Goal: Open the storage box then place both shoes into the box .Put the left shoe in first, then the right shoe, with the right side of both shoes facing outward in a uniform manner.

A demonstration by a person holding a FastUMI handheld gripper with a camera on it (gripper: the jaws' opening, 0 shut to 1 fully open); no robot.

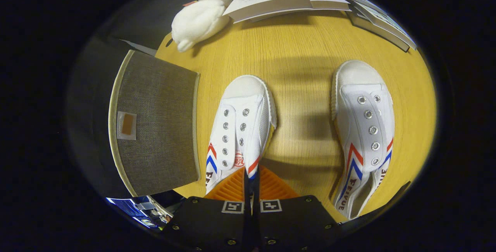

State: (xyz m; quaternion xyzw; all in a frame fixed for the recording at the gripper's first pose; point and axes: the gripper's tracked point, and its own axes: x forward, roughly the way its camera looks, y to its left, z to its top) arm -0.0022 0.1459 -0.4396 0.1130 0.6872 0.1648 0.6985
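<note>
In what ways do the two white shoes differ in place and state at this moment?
The shoe near the box has its side wall pinched between the shut tongs; the other shoe lies free on the table. The first lies close to the grey storage box; the second lies farther away. Both are white, unlaced, toes pointing away.

White shoes with red-blue chevrons, grey woven box, yellow wood-grain table, white penguin toy.
</note>
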